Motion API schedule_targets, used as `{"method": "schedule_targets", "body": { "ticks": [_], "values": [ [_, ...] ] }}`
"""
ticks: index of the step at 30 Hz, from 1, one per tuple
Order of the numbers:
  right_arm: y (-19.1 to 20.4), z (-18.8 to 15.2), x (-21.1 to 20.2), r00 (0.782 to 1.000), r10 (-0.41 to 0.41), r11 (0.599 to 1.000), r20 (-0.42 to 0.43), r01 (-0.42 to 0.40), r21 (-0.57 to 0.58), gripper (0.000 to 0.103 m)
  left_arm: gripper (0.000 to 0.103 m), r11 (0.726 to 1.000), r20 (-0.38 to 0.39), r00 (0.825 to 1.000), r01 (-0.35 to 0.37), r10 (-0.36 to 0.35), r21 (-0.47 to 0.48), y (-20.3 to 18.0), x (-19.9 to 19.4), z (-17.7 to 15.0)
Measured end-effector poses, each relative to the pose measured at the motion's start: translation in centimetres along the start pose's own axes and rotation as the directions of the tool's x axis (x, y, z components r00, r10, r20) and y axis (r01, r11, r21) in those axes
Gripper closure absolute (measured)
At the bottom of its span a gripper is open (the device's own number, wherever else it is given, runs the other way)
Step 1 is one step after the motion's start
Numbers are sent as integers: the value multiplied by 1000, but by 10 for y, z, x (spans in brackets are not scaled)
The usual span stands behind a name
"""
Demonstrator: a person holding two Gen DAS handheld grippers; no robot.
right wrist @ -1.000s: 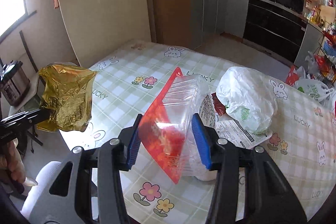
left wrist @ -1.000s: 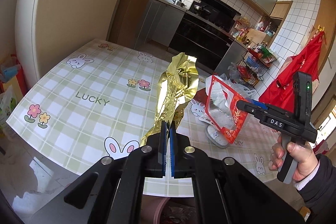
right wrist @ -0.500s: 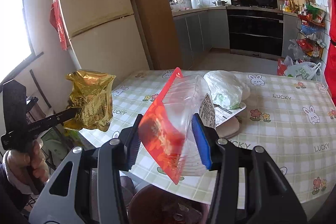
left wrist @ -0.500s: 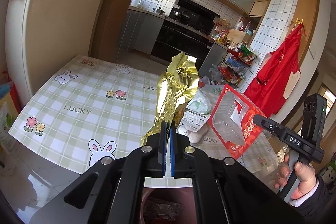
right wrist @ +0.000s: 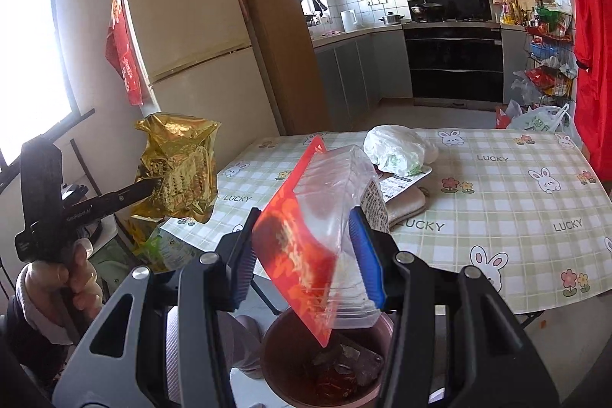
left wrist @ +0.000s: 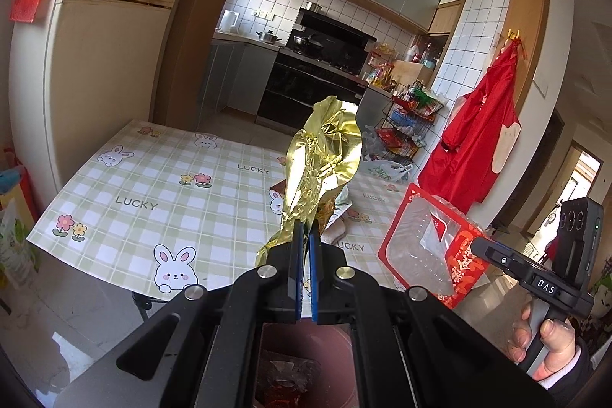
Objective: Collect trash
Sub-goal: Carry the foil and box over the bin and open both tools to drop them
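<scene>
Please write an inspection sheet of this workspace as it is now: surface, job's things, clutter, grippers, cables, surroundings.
Surface: table under a green checked cloth with rabbits, flowers and the word LUCKY.
Job's things: gold foil wrapper and red-and-clear plastic package, both held in the air; trash bin on the floor below, already holding rubbish.
Clutter: white plastic bag, printed paper and a beige flat item lie on the table.
Grippers: left hand-held gripper shut on the wrapper; right hand-held gripper clamps the package over the bin.
Cables: nothing seen.
Surroundings: fridge, kitchen stove, wire rack, red apron on the wall.
</scene>
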State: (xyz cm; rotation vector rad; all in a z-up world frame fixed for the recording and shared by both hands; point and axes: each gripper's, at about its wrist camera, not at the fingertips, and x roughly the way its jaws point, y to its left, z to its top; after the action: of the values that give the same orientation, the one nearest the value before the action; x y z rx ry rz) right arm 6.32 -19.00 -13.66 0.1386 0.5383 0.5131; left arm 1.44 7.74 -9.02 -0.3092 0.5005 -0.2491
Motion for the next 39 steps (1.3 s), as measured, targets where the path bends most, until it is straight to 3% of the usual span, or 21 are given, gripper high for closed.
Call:
{"method": "schedule_targets", "body": {
  "ticks": [23,27,29,31,39],
  "values": [
    [20,-15,43,985,105,994,-135,-106,-3,51,100,1000,-65,998,2,-3,-21,9,24,-12],
    [23,-12,40,991,74,997,-115,-77,-16,36,100,1000,-68,998,5,-7,-22,8,24,-13],
    [22,-8,35,995,46,999,-90,-48,-18,25,100,1000,-68,998,9,-10,-19,6,23,-14],
    [20,-4,28,999,3,1000,-55,-4,-22,8,100,1000,-69,997,16,-17,-16,3,22,-14],
    [6,12,-2,986,-151,989,64,151,0,6,100,998,-97,994,60,-59,9,-18,25,-23]
  ]
}}
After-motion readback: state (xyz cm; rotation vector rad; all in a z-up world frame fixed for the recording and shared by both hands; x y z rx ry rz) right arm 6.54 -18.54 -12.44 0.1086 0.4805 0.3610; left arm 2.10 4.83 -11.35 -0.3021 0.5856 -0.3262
